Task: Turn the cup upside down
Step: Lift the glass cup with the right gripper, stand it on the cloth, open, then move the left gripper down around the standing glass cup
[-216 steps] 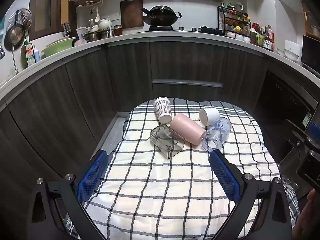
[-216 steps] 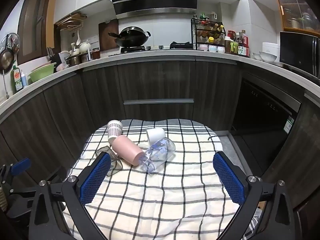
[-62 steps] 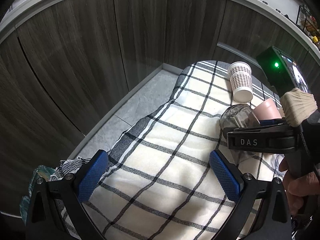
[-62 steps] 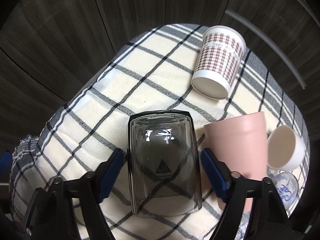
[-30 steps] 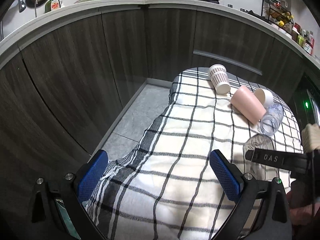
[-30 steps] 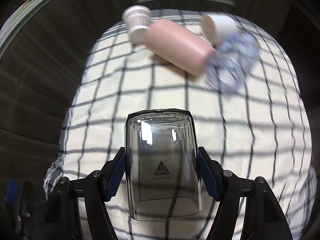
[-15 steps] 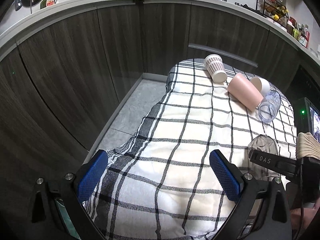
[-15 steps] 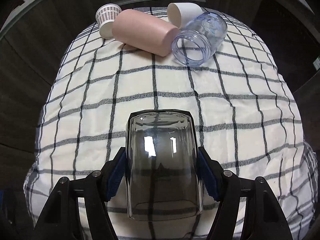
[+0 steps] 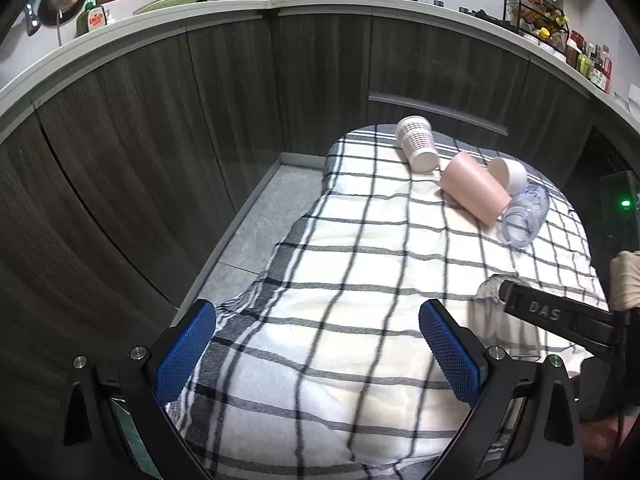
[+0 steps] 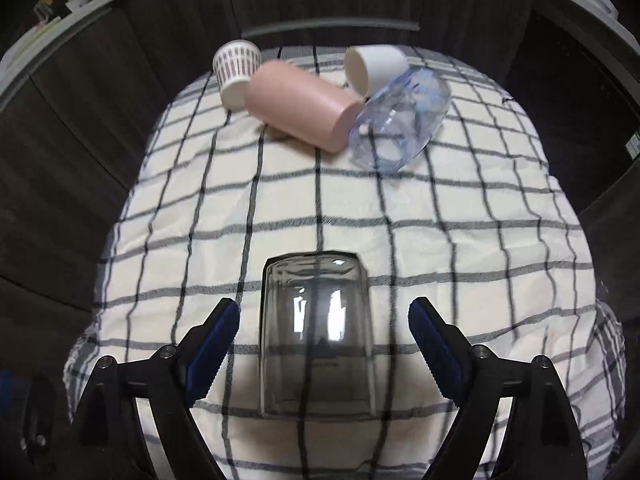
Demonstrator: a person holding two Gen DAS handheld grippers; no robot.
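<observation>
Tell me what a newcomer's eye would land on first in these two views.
First, the smoky glass cup standing on the checked cloth right between the open fingers of the right claw, which no longer touch it. Next, the cluster at the far end: a pink cup, a patterned paper cup, a white cup and a clear jar, all lying on their sides.

1. The smoky clear glass tumbler is glossy and smooth, with bright highlights.
2. The cream checked cloth is matt, woven and lightly creased.
3. The tall pink cup has a smooth, matt surface.
4. The transparent bluish plastic jar is shiny.
5. The patterned white paper cup looks matt.
6. The blue gripper pads are textured with a fine grid; the black arms look like matt plastic.
7. The dark wood-grain cabinet fronts have a dull finish.
</observation>
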